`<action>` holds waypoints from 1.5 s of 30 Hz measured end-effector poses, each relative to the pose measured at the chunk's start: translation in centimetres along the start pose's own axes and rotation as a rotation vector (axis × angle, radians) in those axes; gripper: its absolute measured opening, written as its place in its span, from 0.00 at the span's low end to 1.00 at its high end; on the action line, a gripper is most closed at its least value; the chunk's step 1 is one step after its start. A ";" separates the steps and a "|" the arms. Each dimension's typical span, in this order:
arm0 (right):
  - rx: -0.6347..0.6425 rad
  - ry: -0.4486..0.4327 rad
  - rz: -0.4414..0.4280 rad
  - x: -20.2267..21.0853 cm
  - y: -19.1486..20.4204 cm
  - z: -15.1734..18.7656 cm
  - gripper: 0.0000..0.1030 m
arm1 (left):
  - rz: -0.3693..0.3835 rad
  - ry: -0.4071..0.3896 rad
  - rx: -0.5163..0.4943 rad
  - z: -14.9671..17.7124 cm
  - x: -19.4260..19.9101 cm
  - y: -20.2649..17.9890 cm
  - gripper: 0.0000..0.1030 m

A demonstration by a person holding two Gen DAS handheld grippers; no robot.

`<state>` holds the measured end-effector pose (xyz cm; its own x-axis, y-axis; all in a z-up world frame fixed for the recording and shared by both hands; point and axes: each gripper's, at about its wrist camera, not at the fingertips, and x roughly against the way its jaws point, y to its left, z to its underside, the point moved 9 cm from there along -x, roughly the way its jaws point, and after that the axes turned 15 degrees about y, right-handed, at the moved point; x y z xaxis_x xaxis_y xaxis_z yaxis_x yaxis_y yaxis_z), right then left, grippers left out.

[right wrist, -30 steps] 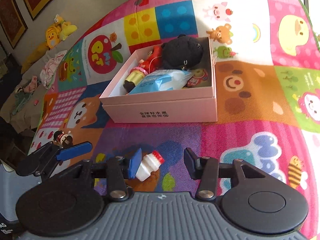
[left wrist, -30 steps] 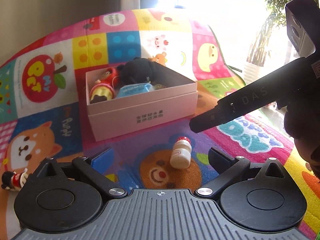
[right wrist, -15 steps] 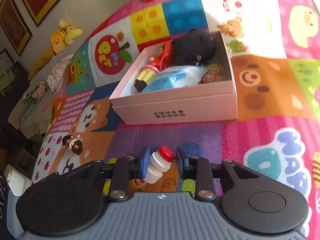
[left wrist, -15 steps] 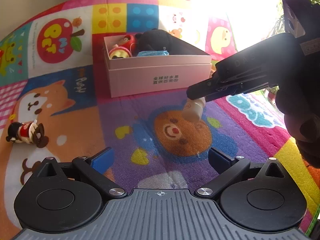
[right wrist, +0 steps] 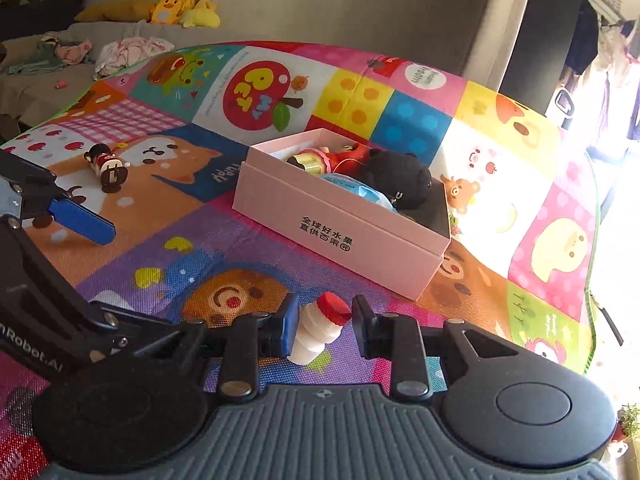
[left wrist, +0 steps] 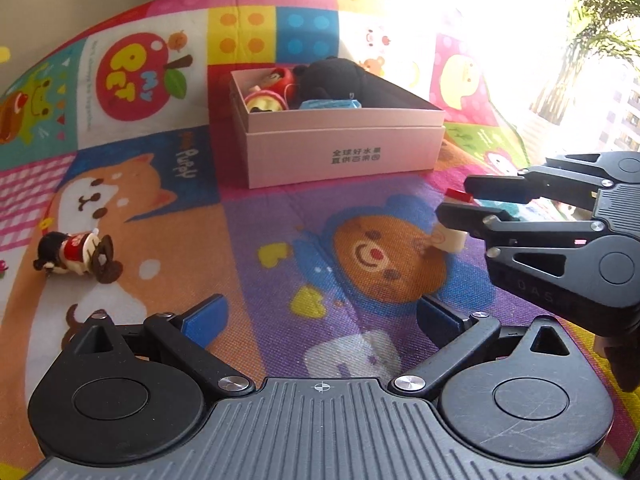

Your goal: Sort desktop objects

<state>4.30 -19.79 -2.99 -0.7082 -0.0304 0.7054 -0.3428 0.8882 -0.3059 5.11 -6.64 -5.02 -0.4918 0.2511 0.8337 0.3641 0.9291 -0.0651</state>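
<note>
Left wrist view: woven play mat [left wrist: 248,240], bright cartoon squares, slightly rumpled. Pink cardboard box [left wrist: 344,152], rectangular, lid off, dark printed characters on its front wall; inside it a black plush toy [left wrist: 332,78], a red-and-gold doll [left wrist: 266,98] and a blue packet [left wrist: 330,104]. Small figurine [left wrist: 76,256] lies on its side on the mat, far left. Left gripper [left wrist: 320,316] spread wide, blue-padded fingers empty, over the bear print. Right gripper [left wrist: 460,204] enters from the right, clamped on a small ribbed white plastic bottle [left wrist: 450,240], red cap between the pads.

Right wrist view: bottle [right wrist: 318,330] sits tilted between the two fingers, cap toward the right pad, body against the left blue pad; fingers nearly closed, gripping it. Box [right wrist: 340,232] lies ahead, well apart from the bottle.
</note>
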 end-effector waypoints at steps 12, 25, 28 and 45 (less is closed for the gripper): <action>-0.047 -0.034 -0.117 2.5 0.7 1.3 0.48 | -0.038 0.013 0.041 0.6 0.3 1.3 1.00; -0.183 0.029 -0.149 1.3 -1.0 3.1 1.00 | -0.345 -0.085 0.242 -1.8 2.5 13.3 1.00; -0.167 0.052 -0.165 0.9 -0.5 3.2 1.00 | -0.345 -0.053 0.237 -2.3 1.3 15.1 1.00; -0.186 0.204 -0.246 -1.6 0.1 3.9 1.00 | -0.133 -0.039 -0.022 -3.1 -1.0 8.6 1.00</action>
<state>2.98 -21.40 -6.59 -0.4747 -0.1778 0.8620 -0.3561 0.9345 -0.0034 11.21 0.27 -4.66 -0.5671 0.1374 0.8121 0.3105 0.9489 0.0563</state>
